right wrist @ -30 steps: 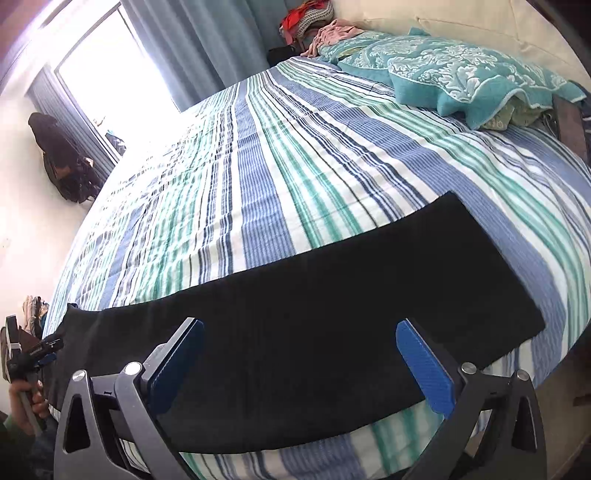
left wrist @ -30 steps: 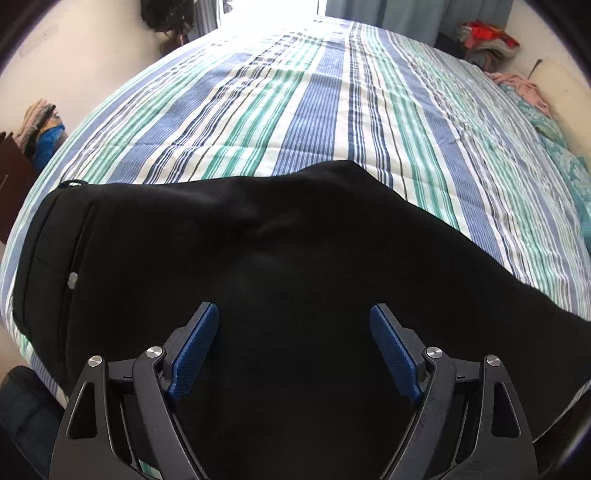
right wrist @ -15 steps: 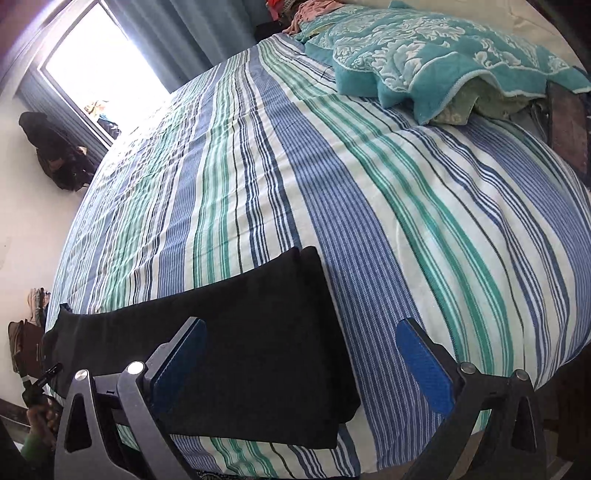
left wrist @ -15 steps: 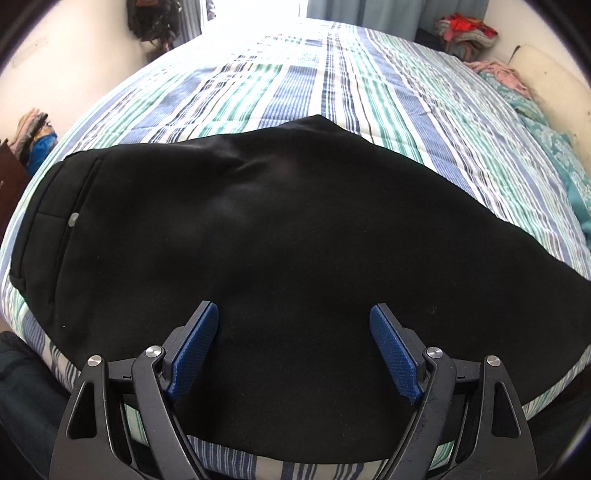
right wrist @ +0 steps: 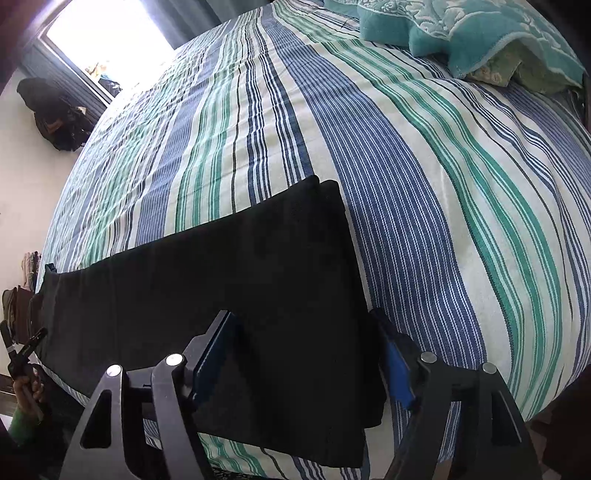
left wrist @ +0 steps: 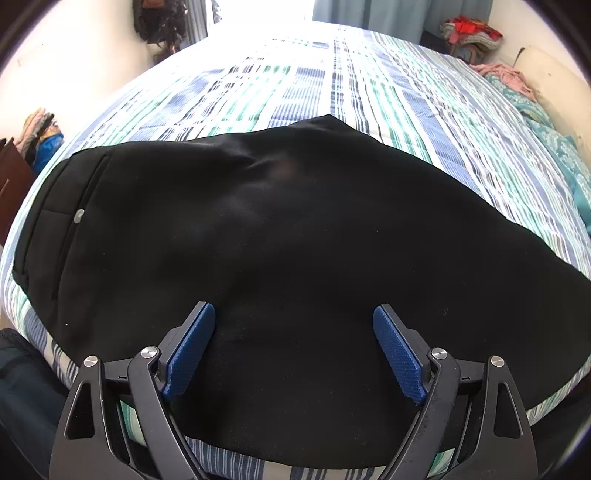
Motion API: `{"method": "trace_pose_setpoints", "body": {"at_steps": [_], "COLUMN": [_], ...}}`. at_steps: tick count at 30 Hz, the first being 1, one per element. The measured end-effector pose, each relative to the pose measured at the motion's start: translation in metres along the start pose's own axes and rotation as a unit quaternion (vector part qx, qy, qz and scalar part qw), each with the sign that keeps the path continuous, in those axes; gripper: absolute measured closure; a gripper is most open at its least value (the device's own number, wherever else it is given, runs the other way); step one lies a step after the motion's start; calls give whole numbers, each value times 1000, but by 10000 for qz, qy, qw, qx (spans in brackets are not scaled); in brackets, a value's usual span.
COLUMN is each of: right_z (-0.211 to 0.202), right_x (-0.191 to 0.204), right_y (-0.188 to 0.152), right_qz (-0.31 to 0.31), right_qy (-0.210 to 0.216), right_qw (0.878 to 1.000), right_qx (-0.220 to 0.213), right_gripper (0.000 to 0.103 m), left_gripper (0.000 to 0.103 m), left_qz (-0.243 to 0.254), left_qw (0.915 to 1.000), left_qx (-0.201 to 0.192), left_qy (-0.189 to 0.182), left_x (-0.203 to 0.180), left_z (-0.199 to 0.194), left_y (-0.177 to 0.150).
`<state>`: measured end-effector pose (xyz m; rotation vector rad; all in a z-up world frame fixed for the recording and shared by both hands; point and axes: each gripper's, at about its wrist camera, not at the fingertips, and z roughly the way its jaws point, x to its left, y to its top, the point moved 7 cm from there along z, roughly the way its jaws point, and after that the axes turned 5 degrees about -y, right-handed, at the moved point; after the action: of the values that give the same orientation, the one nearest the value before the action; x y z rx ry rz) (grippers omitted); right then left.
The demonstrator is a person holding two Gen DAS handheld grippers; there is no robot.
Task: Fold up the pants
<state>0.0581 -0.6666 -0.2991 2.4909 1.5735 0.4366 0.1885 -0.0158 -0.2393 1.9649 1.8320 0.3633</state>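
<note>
Black pants [left wrist: 295, 236] lie flat along the near edge of a striped bed [left wrist: 332, 81], folded lengthwise, with the waistband and a small button at the left. My left gripper [left wrist: 293, 343] is open and empty, hovering over the seat of the pants. In the right wrist view the pants [right wrist: 221, 280] end in leg hems at the right. My right gripper [right wrist: 306, 354] is open, its blue pads straddling the hem end close above the cloth. The left gripper [right wrist: 22, 354] shows far left there.
Teal patterned pillows [right wrist: 461, 33] lie at the head of the bed. Clothes piles [left wrist: 469, 31] sit beyond the far corner. A dark bag [right wrist: 55, 114] hangs by the window. The bed's near edge runs just below the pants.
My right gripper has come down and forward over the hem end of the pants. My left gripper has pulled back slightly and risen; the pants have not moved.
</note>
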Motion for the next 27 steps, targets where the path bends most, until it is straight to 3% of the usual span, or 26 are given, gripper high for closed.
{"method": "trace_pose_setpoints", "body": {"at_steps": [1,2,3,6,10,14,18,22,25,26,27], "right_z": [-1,-3,-7,-27,-66,-93,-89,-54,-11,-2,1], "right_x": [-2,-4,-2,11,48,134,243,354,413,425,432], "right_y": [1,2,2,2,4,0,-9,-31,-57,-65,-72], "right_qz": [109,343,575,488,924,812,635,-93,-646,-915,-1220], "right_qy": [18,284,750,879,1935,2793,3417,2855,2209,2008,1859], "right_qw": [9999,9988,9951,9948,9762,9552,9361,9563,9727,9752,9748], "right_qx": [112,208,288,155,-332,-554,-533,-632,-291,-177,-169], "right_gripper": [51,77,91,91,91,91,91,89,62,45,43], "left_gripper": [14,14,14,14,14,14,14,14,14,14,14], "left_qz": [8,16,21,-17,-64,-174,-270,-290,-259,-248,-255], "left_qw": [10000,10000,10000,10000,9999,9995,9988,9982,9979,9978,9975], "left_qx": [-11,-21,-31,-55,-83,-107,-123,-134,-105,-101,-104], "left_qy": [-10,-15,-19,-57,-103,-227,-401,-515,-581,-605,-646], "left_x": [0,0,1,2,3,5,9,12,14,14,15], "left_z": [0,0,0,-1,-1,-1,-3,-6,-9,-12,-15], "left_y": [0,-1,-1,-1,0,2,3,1,-1,-2,-3]}}
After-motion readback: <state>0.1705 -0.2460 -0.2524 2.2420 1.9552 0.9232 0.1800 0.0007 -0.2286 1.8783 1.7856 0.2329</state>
